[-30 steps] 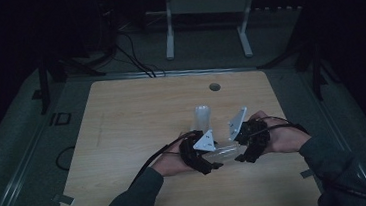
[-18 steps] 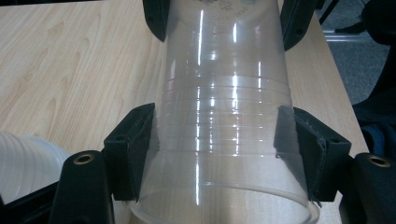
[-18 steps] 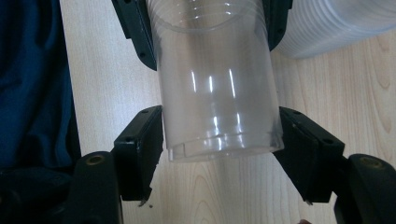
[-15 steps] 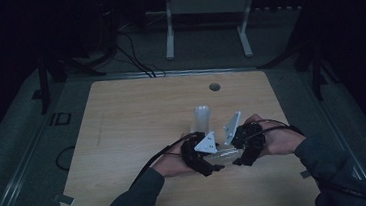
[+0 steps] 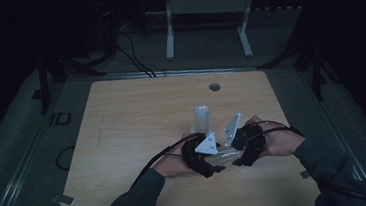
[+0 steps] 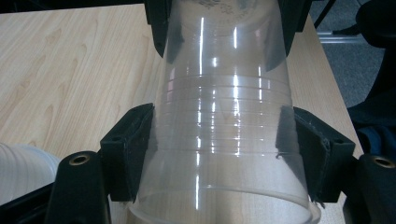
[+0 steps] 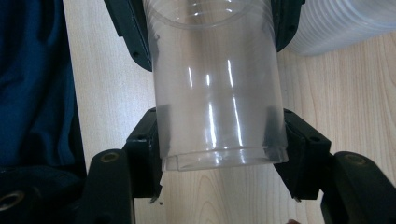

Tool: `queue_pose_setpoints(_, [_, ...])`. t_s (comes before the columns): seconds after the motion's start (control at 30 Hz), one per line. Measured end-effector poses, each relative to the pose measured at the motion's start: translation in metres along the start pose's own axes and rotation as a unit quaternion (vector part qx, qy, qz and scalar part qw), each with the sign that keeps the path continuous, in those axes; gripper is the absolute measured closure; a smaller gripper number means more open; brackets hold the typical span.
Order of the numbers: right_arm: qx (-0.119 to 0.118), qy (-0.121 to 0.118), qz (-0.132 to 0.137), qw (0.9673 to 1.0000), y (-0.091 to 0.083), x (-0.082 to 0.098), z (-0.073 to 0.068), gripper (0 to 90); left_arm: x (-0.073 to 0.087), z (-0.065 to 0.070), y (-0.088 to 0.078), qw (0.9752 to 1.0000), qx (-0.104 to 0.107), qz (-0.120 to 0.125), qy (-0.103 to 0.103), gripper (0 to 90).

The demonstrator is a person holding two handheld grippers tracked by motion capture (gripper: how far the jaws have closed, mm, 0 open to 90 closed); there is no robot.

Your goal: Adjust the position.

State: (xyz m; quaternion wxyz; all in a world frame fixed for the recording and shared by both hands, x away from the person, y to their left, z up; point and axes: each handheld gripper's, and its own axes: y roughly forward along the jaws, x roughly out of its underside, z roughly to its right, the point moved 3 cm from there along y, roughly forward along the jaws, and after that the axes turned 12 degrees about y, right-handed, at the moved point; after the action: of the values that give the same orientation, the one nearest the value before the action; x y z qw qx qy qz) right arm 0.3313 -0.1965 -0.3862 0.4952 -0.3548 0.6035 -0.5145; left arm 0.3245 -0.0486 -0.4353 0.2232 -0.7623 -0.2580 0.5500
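Clear plastic cup is held level in the air, just above the wooden table near its front edge. It is spanned end to end by both claws. The stack of cups stands upright just behind it, apart from it.

Left gripper: the wide rim end sits between the jaws and the pads are laid against the wall on both sides. The jaws have just been opening, so that grip is read as easing, not clamped hard.

Right gripper: closed on the narrow base end, with both pads seated flat on the wall just above the base ring.

Step is judged to be a hand-over, left to right. A pull-apart of two nested cups cannot be ruled out, since a second rim line is hinted at but not resolved.

How it should be done:
- Right grip is to be confirmed firm before the left is opened fully. The wall is thin and slick, so slip is likely.
- Squeeze is to be kept moderate, as the base end will buckle if it is crushed.
- Left jaws should be cleared of the rim sideways before any pull-back, because the flared lip can be caught on a pad.
- Cup is to be kept level and low over the table, so a drop costs little.
- The stack behind should be given room during withdrawal; it is tall and easily tipped.
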Motion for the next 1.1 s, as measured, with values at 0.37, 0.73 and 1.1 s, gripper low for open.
queue_pose_setpoints(0.37, [0.003,0.011,0.006,0.9999,0.002,0.004,0.000,41.3,-0.003,-0.004,-0.006,0.9995,-0.020,0.018,-0.017,19.1])
queue_pose_setpoints(0.73, [0.017,0.031,0.012,0.9993,0.005,0.010,0.006,41.3,-0.006,-0.010,-0.019,0.9973,-0.048,0.046,-0.031,23.5])
queue_pose_setpoints(1.1, [0.038,0.075,0.031,0.9960,0.004,0.019,0.014,41.3,-0.001,-0.017,-0.030,0.9941,-0.073,0.063,-0.050,30.4])
